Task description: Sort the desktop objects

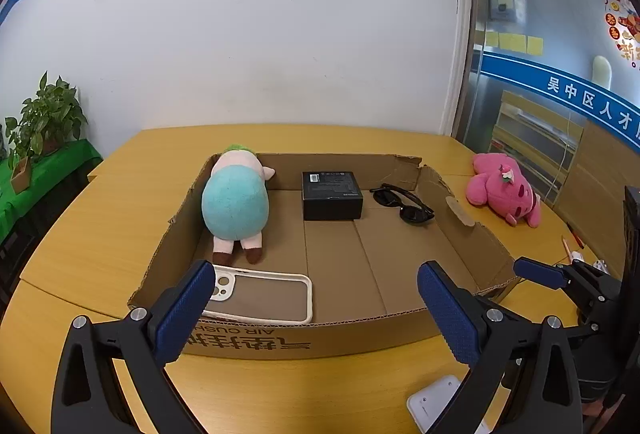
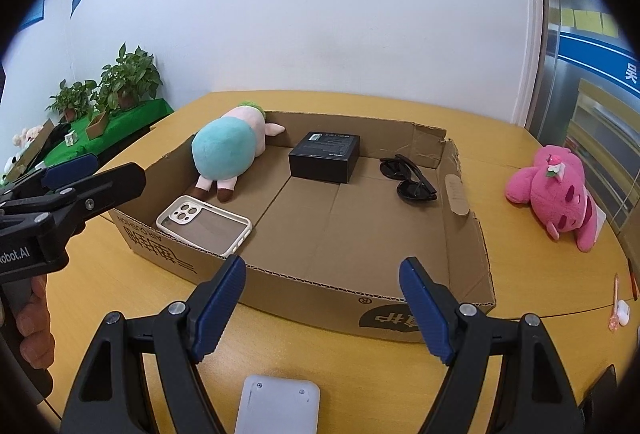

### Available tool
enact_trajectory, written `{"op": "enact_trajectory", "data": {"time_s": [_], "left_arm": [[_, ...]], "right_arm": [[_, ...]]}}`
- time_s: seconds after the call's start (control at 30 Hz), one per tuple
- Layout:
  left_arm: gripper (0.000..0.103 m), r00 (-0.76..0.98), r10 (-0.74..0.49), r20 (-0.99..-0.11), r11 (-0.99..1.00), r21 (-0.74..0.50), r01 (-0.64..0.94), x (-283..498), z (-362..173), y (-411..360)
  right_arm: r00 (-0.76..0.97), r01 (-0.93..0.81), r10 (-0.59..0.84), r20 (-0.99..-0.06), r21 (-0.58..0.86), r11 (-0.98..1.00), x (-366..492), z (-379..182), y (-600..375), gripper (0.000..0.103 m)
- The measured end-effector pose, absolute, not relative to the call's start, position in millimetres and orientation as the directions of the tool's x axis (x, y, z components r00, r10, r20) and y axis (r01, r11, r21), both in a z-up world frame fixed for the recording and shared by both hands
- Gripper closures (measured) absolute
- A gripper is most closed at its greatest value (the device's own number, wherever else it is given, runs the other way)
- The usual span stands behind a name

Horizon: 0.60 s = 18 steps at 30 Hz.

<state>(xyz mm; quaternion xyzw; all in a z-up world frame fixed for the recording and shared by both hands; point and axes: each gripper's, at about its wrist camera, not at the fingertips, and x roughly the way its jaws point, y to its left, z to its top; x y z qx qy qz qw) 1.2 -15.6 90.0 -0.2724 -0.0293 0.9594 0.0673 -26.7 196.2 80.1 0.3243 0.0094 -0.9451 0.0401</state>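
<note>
A shallow cardboard box (image 1: 472, 254) (image 2: 460, 234) lies on the yellow table. In it are a teal and pink plush (image 1: 236, 202) (image 2: 228, 150), a black box (image 1: 332, 194) (image 2: 325, 156), black sunglasses (image 1: 404, 204) (image 2: 408, 176) and a white phone case (image 1: 260, 296) (image 2: 204, 224). A pink plush (image 1: 504, 190) (image 2: 556, 196) lies on the table right of the box. My left gripper (image 1: 316, 310) is open and empty before the box's near wall. My right gripper (image 2: 322, 308) is open and empty at the near wall too. A white flat device (image 1: 436, 404) (image 2: 278, 404) lies near the table's front edge.
Small white earbud case and pens (image 2: 622, 310) (image 1: 576, 254) lie at the table's right edge. Potted plants (image 2: 128, 78) (image 1: 44, 118) stand on a green-covered shelf at left. A white wall runs behind, a glass door (image 1: 560, 74) at right.
</note>
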Motion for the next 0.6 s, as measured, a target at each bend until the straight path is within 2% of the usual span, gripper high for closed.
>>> {"op": "enact_trajectory", "data": {"time_s": [0.23,0.37,0.53,0.6], "left_arm": [[0.001,-0.830,0.148,-0.538,-0.989,-0.086,-0.121,2.3,85.4,-13.2],[0.001,-0.798,0.189,-0.573,-0.982,-0.115,-0.150,5.0,75.4,-11.4],[0.001,-0.721,0.261,-0.642,-0.965,-0.169,-0.199,9.1,49.4,-2.6],[0.001,-0.677,0.293,-0.675,-0.956,-0.188,-0.227,10.2,34.7,5.1]], "right_arm": [[-0.778,0.081,-0.085,-0.623,0.034,-0.996,-21.7,78.7,196.5,0.024],[-0.764,0.097,-0.107,-0.636,0.051,-0.994,-11.2,75.1,195.4,0.024],[-0.688,0.145,-0.154,-0.710,0.074,-0.987,13.6,40.5,195.6,0.024],[-0.628,0.125,-0.189,-0.755,0.142,-0.982,23.0,16.1,201.7,0.024]]}}
